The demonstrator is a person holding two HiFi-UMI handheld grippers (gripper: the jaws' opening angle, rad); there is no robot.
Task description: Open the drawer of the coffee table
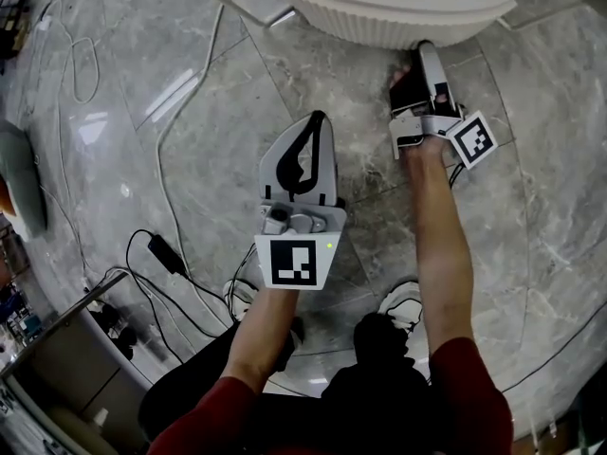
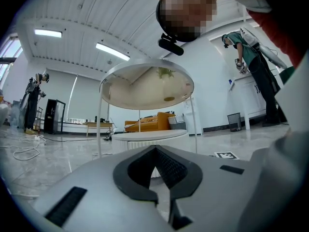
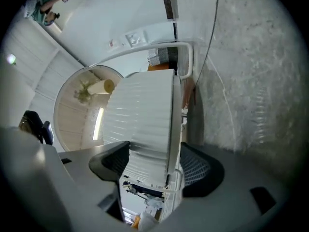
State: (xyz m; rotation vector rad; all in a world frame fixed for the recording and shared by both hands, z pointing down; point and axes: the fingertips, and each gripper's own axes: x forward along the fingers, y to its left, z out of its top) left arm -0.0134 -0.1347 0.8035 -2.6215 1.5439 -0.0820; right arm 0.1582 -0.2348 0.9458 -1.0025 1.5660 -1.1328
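Observation:
The coffee table (image 1: 398, 12) is a low round white piece with a ribbed side, at the top of the head view. My right gripper (image 1: 418, 60) is rolled on its side with its tips right at that ribbed wall. In the right gripper view it (image 3: 153, 153) stands open, and the ribbed side (image 3: 145, 120) and the table's rim edge show between the dark pads, which do not press on it. I cannot make out a drawer seam. My left gripper (image 1: 316, 121) hangs over the floor short of the table, shut with nothing in it (image 2: 155, 151). The low table (image 2: 145, 140) lies ahead of it.
Black cables and a power adapter (image 1: 163, 252) lie on the grey marble floor at the left. A taller round side table (image 2: 145, 86) on thin legs stands over the low one. People (image 2: 251, 57) stand far off by the walls. A marker tile (image 2: 226, 154) lies on the floor.

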